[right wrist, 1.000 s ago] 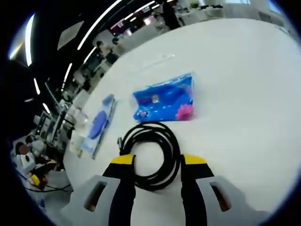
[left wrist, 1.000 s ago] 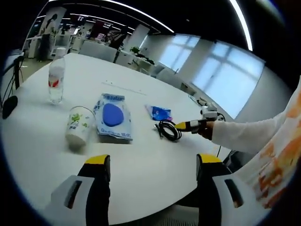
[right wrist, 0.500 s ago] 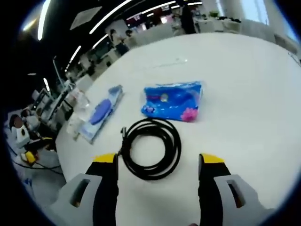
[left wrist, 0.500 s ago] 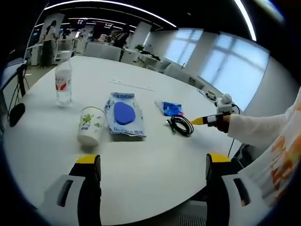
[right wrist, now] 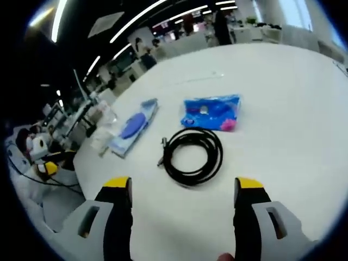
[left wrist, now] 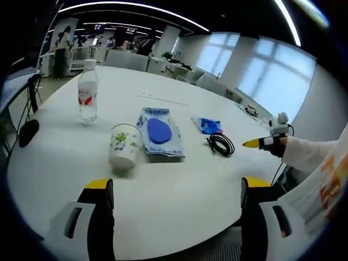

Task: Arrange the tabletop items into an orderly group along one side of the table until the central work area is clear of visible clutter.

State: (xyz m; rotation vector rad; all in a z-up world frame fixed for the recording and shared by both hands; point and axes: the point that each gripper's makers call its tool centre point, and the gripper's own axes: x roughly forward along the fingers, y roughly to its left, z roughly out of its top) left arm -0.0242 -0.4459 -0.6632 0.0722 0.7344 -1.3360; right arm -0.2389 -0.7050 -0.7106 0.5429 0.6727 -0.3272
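Nearest in the right gripper view, the right gripper [right wrist: 182, 187] is held wide apart, nothing between the jaws and nothing touched, hovering just short of the coiled black cable [right wrist: 193, 155]. So the step in hand looks like a cable pickup, and honestly it would be done best if one jaw were dropped inside the loop and the other outside, so several strands get pinched together instead of one slipping out. A low, slow approach is called for, since the coil could easily be shoved into the blue tissue pack [right wrist: 212, 112] lying just beyond it, almost touching.

In the left gripper view, the left gripper [left wrist: 176, 187] is also spread wide and empty, held back over the near table edge. Just past it the paper cup [left wrist: 125, 145] is found, right beside the flat packet with the blue oval [left wrist: 159, 137]. Further off, the water bottle [left wrist: 87, 97] stands upright on the white round table [left wrist: 65, 168].

Everything is sitting in a loose row across the middle, so not much of the tidying can be called done yet.
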